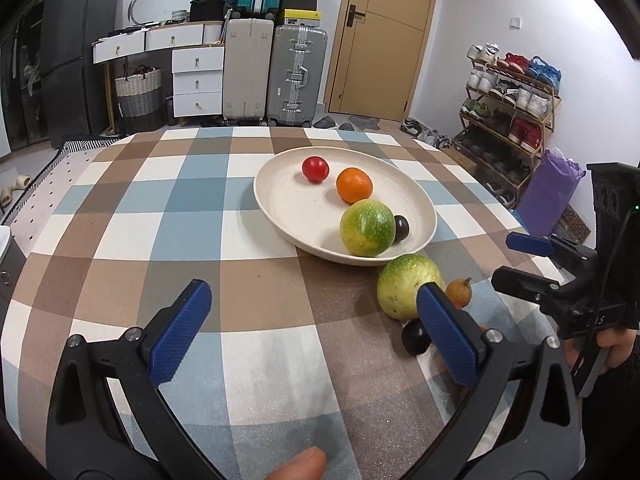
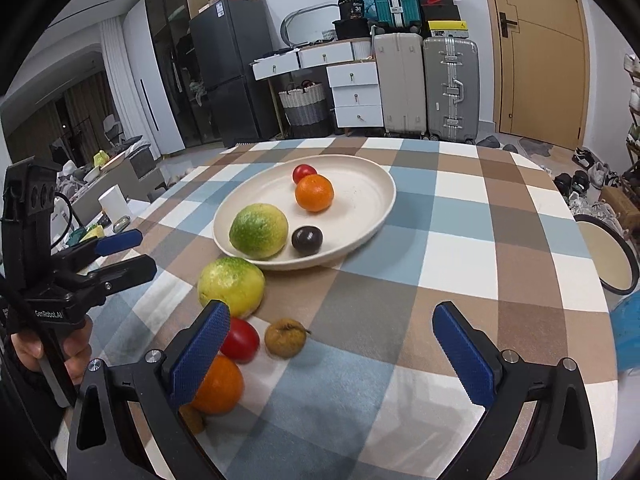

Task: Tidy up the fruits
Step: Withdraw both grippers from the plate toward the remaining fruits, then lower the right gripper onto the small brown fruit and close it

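While plated: four fruits, six loose.

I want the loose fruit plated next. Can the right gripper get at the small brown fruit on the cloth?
Probably yes. The right gripper is open, and the small brown fruit lies just ahead between its fingers, apart from the red fruit beside it, nothing covering it.

From my left wrist feed, the blue right finger hides part of the loose yellow-green melon and the dark plum. On my right wrist feed, the blue left finger covers part of the near round orange and the red tomato; a brown fruit below barely shows.
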Available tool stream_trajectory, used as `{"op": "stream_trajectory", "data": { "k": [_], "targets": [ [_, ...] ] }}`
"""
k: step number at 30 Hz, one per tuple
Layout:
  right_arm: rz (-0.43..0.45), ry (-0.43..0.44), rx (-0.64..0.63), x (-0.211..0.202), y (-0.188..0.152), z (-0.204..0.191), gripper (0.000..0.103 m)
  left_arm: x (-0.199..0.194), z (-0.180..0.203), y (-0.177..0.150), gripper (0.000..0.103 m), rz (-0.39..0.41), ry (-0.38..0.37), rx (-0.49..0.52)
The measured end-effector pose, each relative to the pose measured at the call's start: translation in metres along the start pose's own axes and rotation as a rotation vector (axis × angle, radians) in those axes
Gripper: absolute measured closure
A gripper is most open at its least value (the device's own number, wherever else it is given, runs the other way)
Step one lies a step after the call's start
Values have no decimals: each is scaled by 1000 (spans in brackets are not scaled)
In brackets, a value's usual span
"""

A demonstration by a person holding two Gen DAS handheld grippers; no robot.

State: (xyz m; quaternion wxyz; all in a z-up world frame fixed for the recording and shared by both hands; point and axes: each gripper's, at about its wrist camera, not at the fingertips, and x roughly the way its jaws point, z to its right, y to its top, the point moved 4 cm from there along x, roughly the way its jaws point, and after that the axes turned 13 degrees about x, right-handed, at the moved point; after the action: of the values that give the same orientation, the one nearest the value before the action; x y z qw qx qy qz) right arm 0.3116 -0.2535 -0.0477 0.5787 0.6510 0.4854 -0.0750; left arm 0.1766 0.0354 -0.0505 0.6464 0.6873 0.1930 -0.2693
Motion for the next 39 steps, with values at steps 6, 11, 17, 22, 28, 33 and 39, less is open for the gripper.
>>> {"op": "stream_trajectory", "data": {
  "k": [6, 11, 17, 22, 28, 33, 39],
  "targets": [
    [-37, -19, 5, 3, -4, 6, 0, 7, 4, -2, 1, -26, -25, 1],
    [-72, -33, 6, 8, -7, 8, 0, 13, 7, -4, 1, -47, -37, 1],
    [-113, -59, 1, 15, -11, 9, 0, 19, 12, -5, 1, -67, -28, 27],
    [-130, -80, -37, 20, -13, 4, 0, 21, 11, -5, 1, -79, -31, 22],
    [-153, -93, -45, 24, -16, 3, 3, 24, 11, -6, 1, -88, -31, 23],
    [-186, -89, -58, 30, -18, 0, 11, 24, 11, -6, 1, -88, -30, 27],
    [-190, -81, -86, 33, -19, -6, 18, 25, 11, -5, 1, -88, -29, 30]
  ]
}}
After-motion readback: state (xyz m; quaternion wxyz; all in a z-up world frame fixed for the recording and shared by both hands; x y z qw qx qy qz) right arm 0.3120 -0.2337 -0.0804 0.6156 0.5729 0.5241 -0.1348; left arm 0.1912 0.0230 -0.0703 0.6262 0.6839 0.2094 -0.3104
